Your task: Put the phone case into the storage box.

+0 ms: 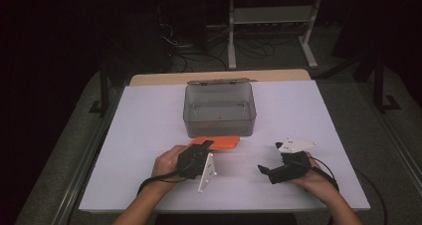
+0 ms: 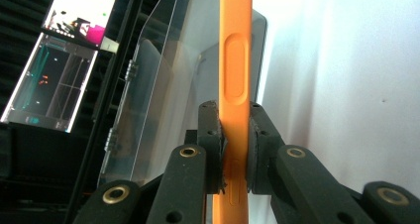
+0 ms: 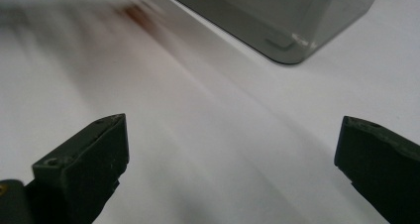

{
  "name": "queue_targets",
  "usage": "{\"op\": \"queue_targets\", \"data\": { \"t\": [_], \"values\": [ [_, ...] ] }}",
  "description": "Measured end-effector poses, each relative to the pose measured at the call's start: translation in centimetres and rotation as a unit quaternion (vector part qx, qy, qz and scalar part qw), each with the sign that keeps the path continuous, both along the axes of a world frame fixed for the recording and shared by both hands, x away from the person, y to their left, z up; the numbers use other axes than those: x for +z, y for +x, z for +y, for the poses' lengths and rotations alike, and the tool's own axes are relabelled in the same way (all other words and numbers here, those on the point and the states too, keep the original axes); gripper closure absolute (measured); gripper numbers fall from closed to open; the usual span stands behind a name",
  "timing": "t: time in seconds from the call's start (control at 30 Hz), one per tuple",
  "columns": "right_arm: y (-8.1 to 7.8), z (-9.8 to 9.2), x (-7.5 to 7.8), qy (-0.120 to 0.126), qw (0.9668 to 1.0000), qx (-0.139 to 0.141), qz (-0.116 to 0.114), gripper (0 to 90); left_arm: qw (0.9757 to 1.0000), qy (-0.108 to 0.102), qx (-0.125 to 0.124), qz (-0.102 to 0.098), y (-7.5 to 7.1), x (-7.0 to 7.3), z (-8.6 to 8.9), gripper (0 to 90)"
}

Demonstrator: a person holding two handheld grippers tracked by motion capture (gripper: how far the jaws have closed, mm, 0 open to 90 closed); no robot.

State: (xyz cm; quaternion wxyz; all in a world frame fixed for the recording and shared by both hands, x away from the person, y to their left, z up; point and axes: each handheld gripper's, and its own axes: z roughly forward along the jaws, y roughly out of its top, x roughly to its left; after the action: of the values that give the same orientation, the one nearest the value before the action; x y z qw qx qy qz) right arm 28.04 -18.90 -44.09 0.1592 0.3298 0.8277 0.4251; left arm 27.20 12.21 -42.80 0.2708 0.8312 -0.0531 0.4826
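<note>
Gripping the orange case (image 2: 233, 85) by its thin edges, our left gripper (image 1: 198, 155) has its jaws clamped tight on it, just near of the grey bin (image 1: 220, 110) at the table's (image 1: 144, 125) middle. We judge the narrow pinch could let the case twist or slip, or catch the bin's near wall. Our right gripper (image 3: 233, 164) rests wide open and empty, to the right.
</note>
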Motion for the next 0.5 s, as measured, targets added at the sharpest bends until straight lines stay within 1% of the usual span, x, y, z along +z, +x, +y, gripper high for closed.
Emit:
{"op": "queue_targets", "data": {
  "t": [0.17, 0.33, 0.5],
  "values": [
    [0.01, -0.01, 0.02, 0.000, 1.0000, 0.001, -0.002, 0.1, 0.9998, -0.016, 0.002, 0.014, 0.17, 0.18, 0.19, 80.0],
    [0.02, 0.00, 0.00, 0.000, 1.0000, 0.001, -0.002, 0.1, 0.9989, -0.036, 0.005, 0.031, 0.42, 0.35, 0.44, 80.0],
    [0.02, -0.01, 0.01, 0.000, 1.0000, 0.001, -0.002, 0.1, 0.9980, -0.047, 0.007, 0.041, 0.59, 0.54, 0.63, 80.0]
  ]
}}
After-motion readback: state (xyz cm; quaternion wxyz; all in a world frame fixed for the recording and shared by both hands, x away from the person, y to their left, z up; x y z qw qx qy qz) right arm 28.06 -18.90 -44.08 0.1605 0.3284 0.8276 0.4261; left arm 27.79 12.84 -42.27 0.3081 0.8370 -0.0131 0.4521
